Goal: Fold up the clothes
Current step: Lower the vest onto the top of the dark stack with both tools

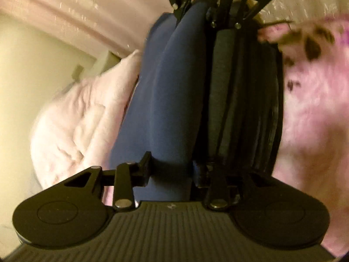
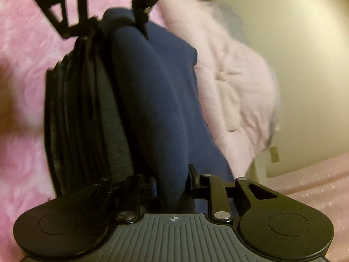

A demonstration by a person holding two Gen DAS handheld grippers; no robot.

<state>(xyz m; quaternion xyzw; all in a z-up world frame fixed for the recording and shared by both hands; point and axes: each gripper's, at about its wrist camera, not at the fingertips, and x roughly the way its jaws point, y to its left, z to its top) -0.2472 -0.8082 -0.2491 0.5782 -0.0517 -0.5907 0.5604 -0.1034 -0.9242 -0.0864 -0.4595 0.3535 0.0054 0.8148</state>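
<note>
Both grippers' jaws clenched on navy garment [image 1: 161, 100]; dark-spotted pink fabric [image 1: 314, 43] only in left view.

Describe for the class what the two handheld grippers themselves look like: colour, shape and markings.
Both the left gripper and right gripper are black, with angular linkage bars, silver rivets, and two round discs flanking a grey ribbed plate. Each plate carries a small crosshair mark. No cables or sleeves show.

Navy garment [image 1: 161, 100], bunched, beside dark stack [image 1: 244, 100]
</note>
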